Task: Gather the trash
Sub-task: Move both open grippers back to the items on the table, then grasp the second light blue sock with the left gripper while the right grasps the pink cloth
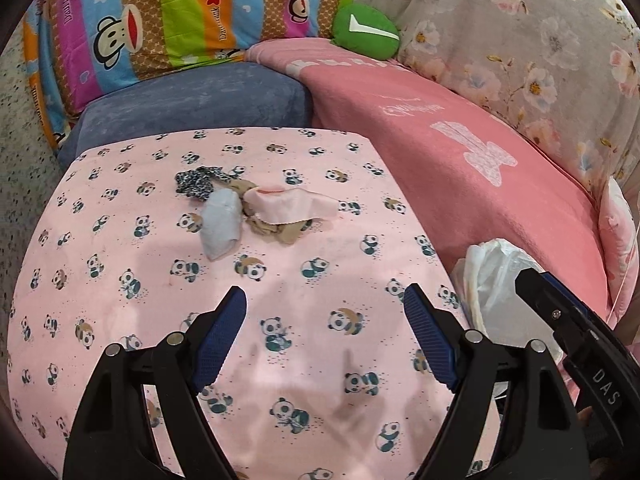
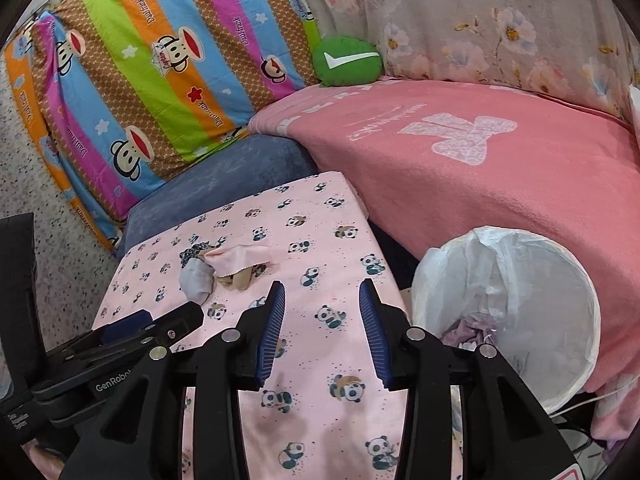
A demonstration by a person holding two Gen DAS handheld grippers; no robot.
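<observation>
A small heap of cloth scraps (image 1: pixel 244 208) lies on the pink panda-print table cover (image 1: pixel 120 280): a pale blue piece (image 1: pixel 221 228), a pink piece (image 1: pixel 288 206), tan bits and a black-and-white patterned piece (image 1: pixel 198 184). My left gripper (image 1: pixel 325 336) hovers over the cover short of the heap, open and empty. In the right wrist view the same heap (image 2: pixel 224 268) lies ahead to the left. My right gripper (image 2: pixel 322 332) is open over the cover with nothing between its fingers. A bin lined with a white bag (image 2: pixel 508 312) stands to the right, with some purple cloth inside.
A pink blanket (image 1: pixel 460 168) covers the sofa seat behind the bin (image 1: pixel 496 280). A striped monkey-print cushion (image 1: pixel 168 20), a blue cushion (image 1: pixel 192 100), a green round pillow (image 1: pixel 366 30) and floral fabric (image 1: pixel 520 52) line the back. Speckled floor (image 2: pixel 40 184) lies left.
</observation>
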